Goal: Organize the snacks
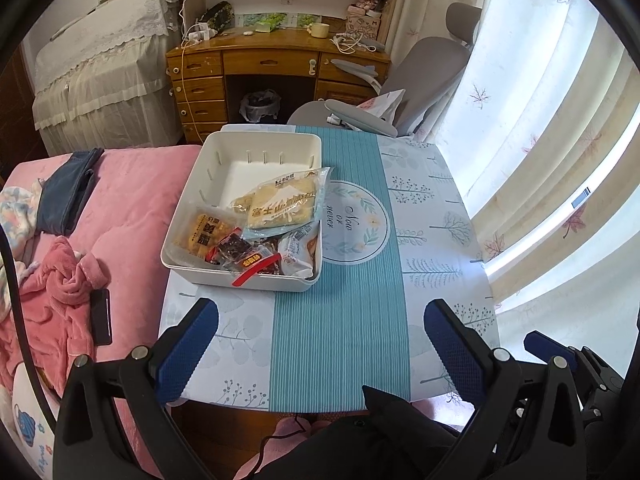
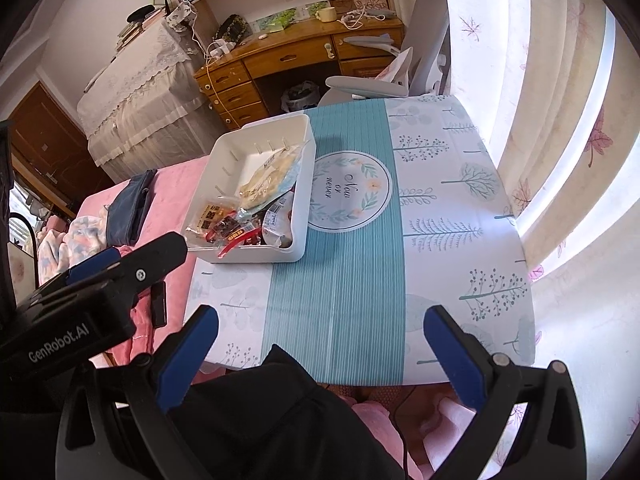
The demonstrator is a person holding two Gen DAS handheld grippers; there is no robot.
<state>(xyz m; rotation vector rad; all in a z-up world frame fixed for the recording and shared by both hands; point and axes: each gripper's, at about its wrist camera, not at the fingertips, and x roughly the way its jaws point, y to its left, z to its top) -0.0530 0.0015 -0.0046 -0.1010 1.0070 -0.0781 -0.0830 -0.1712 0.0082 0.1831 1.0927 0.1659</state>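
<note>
A white bin (image 1: 208, 168) (image 2: 304, 216) stands on the left part of the small table. It holds several snack packs: a clear bread bag (image 1: 284, 204) (image 2: 268, 180) leaning on the right wall, an orange pack (image 1: 206, 232) (image 2: 210, 216), a red and dark pack (image 1: 248, 258) (image 2: 234, 234) and a white wrapped one (image 1: 296, 256) (image 2: 276, 220). My left gripper (image 1: 320, 320) hangs open over the table's near edge, nothing between its blue pads. My right gripper (image 2: 320, 328) is open and empty too, just right of the left one, whose body (image 2: 100, 280) shows at the left.
The table (image 1: 432, 208) (image 2: 452, 208) wears a teal and leaf-print cloth. A pink bed (image 1: 132, 200) with clothes and a dark phone (image 1: 101, 316) lies left. A grey chair (image 1: 424, 72), a wooden desk (image 1: 272, 60) and curtains (image 1: 540, 120) stand behind and right. A person's dark-clad knee (image 2: 272, 408) sits below.
</note>
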